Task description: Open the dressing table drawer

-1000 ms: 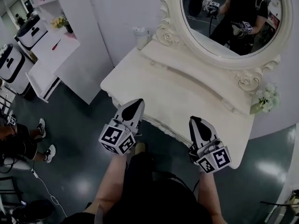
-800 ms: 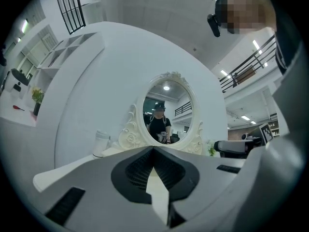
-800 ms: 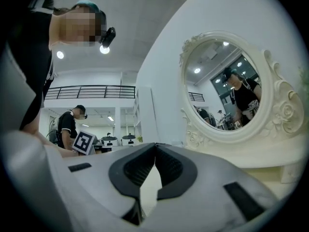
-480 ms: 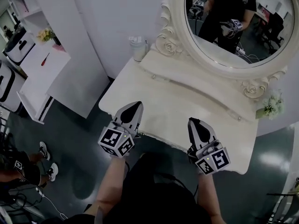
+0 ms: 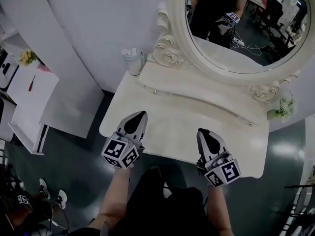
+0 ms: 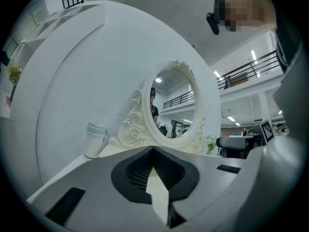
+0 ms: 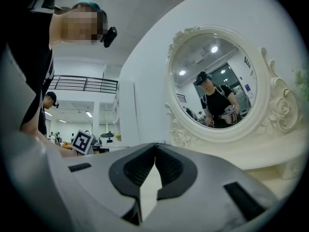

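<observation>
Hovering over dressing table [image 5: 187,117] | left gripper [image 5: 142,114], right gripper [image 5: 202,131]: jaws closed, empty | table's front edge: head view only

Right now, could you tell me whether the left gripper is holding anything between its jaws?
No, in its own view the left gripper has its jaws closed tip to tip with nothing between them.
</observation>
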Motion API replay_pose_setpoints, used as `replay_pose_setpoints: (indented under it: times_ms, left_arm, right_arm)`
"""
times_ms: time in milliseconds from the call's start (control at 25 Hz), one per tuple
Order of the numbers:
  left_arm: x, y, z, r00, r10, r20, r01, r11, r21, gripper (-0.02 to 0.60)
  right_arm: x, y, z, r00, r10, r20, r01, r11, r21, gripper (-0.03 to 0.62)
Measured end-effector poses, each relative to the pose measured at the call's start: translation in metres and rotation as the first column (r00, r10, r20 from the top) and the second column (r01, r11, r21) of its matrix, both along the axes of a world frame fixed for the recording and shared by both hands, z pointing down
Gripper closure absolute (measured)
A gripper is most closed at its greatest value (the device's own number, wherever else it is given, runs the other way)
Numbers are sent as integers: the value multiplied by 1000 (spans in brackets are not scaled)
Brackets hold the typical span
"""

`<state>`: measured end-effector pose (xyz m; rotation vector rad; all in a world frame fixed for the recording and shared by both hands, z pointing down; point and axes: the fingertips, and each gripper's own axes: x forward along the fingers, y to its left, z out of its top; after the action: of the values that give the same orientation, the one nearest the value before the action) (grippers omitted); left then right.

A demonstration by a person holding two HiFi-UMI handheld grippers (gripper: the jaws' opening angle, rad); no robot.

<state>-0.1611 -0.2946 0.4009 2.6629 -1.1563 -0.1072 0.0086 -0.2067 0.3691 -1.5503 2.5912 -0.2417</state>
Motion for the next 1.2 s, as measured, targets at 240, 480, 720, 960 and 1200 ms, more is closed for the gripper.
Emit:
replay_pose_setpoints:
  times_ms: [240,480,720,960,1200]
  left_arm:
    - [-6,-16,14,1000,0,-5,0,1000,-29,580]
    - [-9,-26,38,1000,-28,8,28,996,-82,580]
    - [8,-38,47,998,-23,50,28,995,-92,580]
    - [13,-60,63,995,-55,81,64,991,-121,560]
    - [26,-81,86,985,-68,160,94,982,-166,520]
  right_arm:
    - [-5,-9,6,1000,10,-7,-10,999,-33,589]
    - [-5,-22,15,1000,-23,-6,23,998,-57,589]
    - [6,-52,28,999,-47,-4,47,997,-64,589]
    - [12,-76,35,996,-83,-10,82,994,-71,589]
    - [18,-90,53,994,-106,7,106,989,-107,589]
